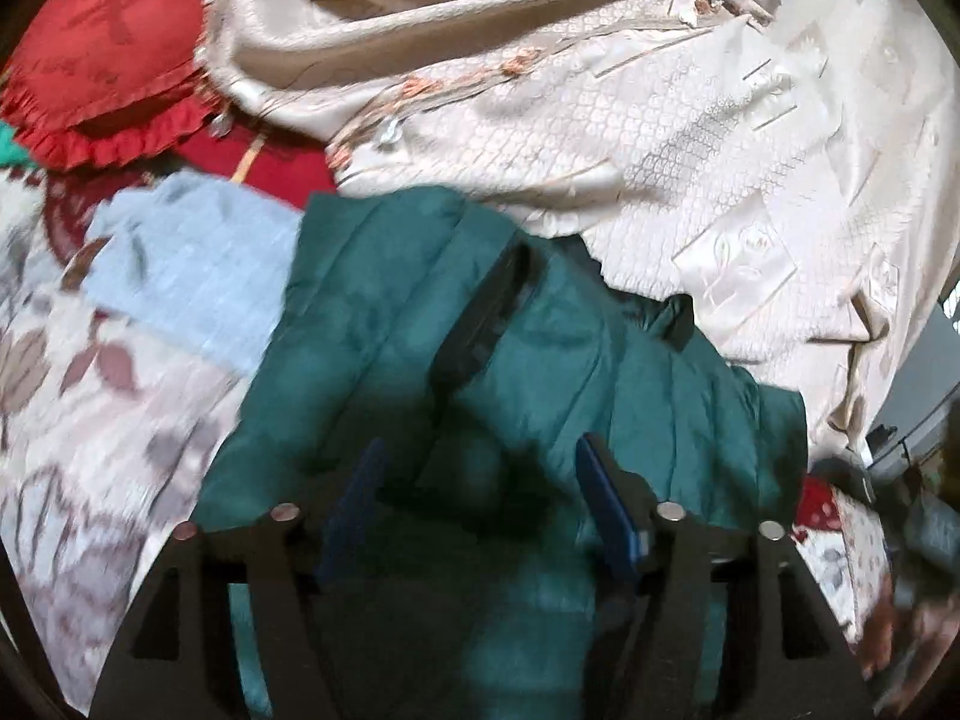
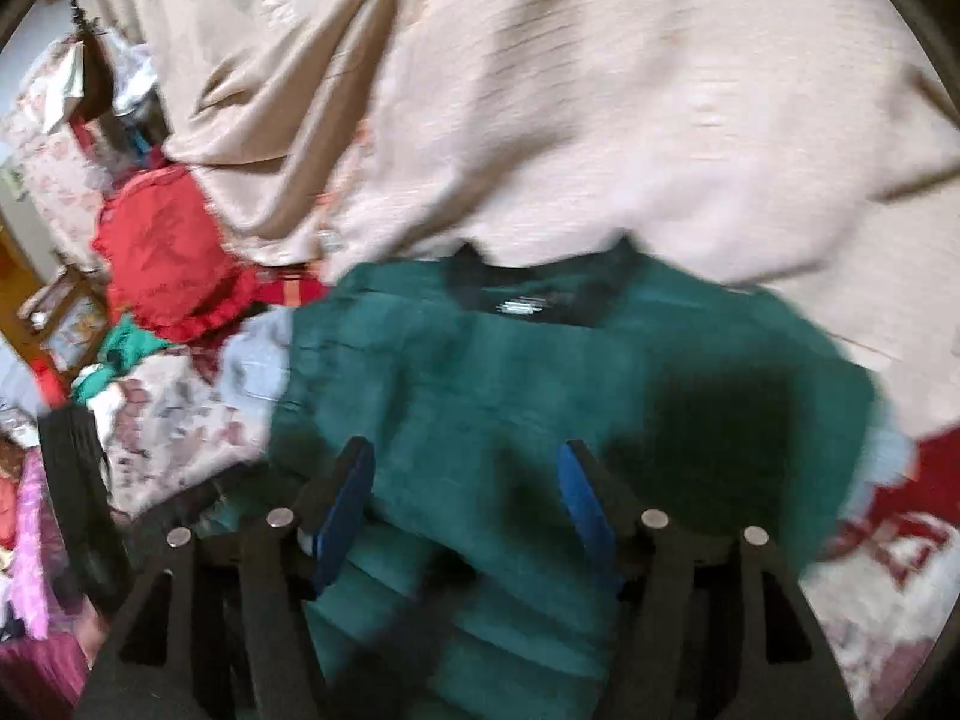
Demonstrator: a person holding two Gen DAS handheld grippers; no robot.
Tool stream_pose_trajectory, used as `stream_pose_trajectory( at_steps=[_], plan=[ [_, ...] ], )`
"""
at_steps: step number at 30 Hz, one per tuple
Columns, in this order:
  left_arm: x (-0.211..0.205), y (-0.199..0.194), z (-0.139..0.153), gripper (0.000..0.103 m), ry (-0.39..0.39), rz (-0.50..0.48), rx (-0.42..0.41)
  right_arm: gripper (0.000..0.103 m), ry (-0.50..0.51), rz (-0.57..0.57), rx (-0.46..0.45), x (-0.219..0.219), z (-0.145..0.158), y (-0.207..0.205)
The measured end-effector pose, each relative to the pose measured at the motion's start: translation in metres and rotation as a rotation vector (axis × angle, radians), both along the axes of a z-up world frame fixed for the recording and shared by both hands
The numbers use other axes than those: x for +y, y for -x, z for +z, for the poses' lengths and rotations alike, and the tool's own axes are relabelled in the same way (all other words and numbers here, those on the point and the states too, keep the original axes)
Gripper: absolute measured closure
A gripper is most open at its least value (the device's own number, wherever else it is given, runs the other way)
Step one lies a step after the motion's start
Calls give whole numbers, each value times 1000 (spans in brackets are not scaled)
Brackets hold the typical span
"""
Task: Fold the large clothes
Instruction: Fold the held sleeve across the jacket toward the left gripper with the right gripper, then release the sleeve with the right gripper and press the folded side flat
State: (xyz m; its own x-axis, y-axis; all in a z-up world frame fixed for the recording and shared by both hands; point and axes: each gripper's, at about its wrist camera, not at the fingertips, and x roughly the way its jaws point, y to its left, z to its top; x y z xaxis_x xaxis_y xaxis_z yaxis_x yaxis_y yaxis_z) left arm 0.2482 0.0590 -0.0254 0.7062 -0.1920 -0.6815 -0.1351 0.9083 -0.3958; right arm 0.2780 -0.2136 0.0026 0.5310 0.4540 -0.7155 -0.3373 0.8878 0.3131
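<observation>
Hovering released over the green garment (image 1: pixel 372 324), both grippers' fingers (image 1: pixel 606 504) should regrip edges toward 12 o'clock, squarely.

A cream patterned bedspread (image 2: pixel 600 120) fills twelve o'clock, a red frilled cushion (image 2: pixel 168 264) lies at nine, a floral sheet (image 1: pixel 90 420) spreads toward eight, and wooden furniture (image 2: pixel 54 312) stands at the far left edge

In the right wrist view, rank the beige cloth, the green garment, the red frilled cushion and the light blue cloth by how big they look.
1. beige cloth
2. green garment, though it lies nearest the camera, which inflates it
3. red frilled cushion
4. light blue cloth, mostly hidden under the garment, so its true size is unclear
</observation>
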Motion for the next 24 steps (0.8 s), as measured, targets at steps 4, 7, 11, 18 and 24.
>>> stream_pose_trajectory(
  at_steps=[4, 7, 11, 18, 24],
  plan=[
    [-10, -34, -9, 52, -43, 18, 50, 35, 64, -99, -19, -56, 0, 26],
    [-15, -52, -20, 79, -35, 9, 69, 35, 70, -205, -24, -104, -2, 42],
    [-24, -63, -20, 103, -95, -4, 72, 33, 2, -345, 24, -158, -16, 46],
    [3, -38, 8, 103, -144, 55, -37, 34, -6, -301, 22, -134, -31, 29],
    [13, -28, -12, 103, -205, 66, 27, 34, 12, -186, 24, -67, -48, -22]
  ],
)
